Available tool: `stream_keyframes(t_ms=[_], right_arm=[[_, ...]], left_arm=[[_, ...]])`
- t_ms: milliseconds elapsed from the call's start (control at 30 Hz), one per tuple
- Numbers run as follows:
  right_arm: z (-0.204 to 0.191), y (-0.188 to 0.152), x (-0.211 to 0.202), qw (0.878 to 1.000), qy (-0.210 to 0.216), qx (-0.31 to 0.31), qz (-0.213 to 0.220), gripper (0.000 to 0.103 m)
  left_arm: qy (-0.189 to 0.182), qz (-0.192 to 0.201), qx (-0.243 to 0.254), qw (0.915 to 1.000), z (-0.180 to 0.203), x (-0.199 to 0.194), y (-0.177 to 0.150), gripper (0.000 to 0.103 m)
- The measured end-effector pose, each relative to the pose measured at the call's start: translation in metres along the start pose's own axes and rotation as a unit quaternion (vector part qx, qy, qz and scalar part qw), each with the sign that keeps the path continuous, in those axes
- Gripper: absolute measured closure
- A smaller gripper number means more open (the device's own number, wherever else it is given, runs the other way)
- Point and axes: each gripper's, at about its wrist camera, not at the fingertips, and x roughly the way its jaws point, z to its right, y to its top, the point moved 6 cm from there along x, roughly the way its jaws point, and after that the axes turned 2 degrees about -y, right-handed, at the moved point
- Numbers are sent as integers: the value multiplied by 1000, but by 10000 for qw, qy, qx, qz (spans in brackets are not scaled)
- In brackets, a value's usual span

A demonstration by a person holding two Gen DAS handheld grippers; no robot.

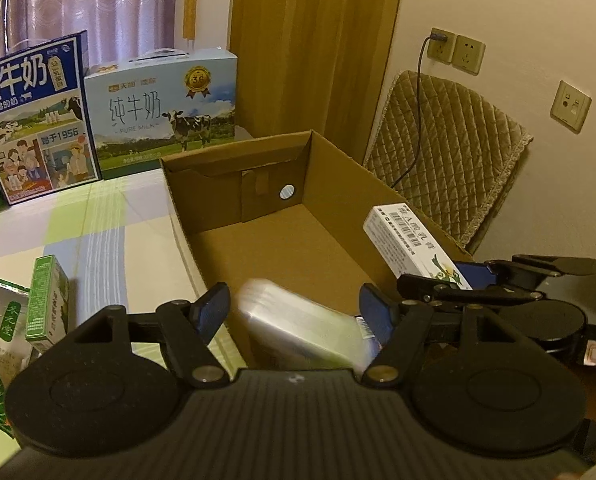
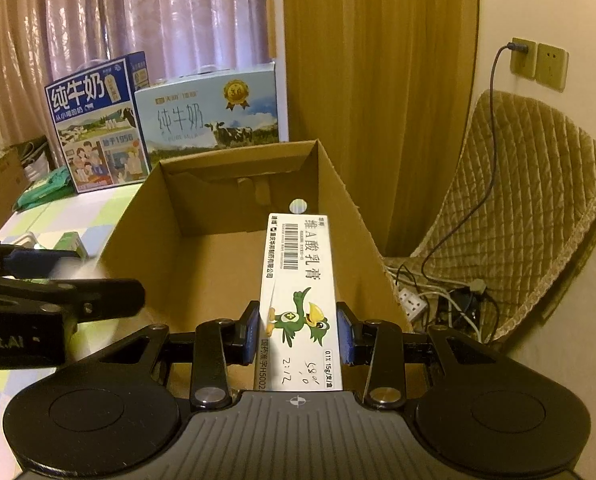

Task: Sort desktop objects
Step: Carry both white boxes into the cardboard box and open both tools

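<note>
Right gripper [image 2: 300, 338]: jaws clamped on the near end of the white rectangular ointment carton with a green bird print [image 2: 298, 280].
Carton axis: points straight ahead, over the open brown cardboard box [image 2: 234, 168].
Left gripper [image 1: 294, 312]: jaws wide apart; blurred white-and-green packet [image 1: 302, 332] lies between the fingers, unclamped, above the box floor.
Nearer arm: right; a release should drop the carton into the box.

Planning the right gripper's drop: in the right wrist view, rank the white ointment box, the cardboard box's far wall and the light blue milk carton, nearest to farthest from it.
1. White ointment box, clamped in the right gripper.
2. Cardboard box's far wall, straight ahead.
3. Light blue milk carton, behind the box, ahead-left.
</note>
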Motion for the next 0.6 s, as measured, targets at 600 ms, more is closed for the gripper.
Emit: stream_keyframes(t_ms=[600], right_arm=[[-13, 4, 2, 9996, 213, 158, 121, 67]], left_arm=[[190, 258, -328, 9989, -29, -42, -13, 36]])
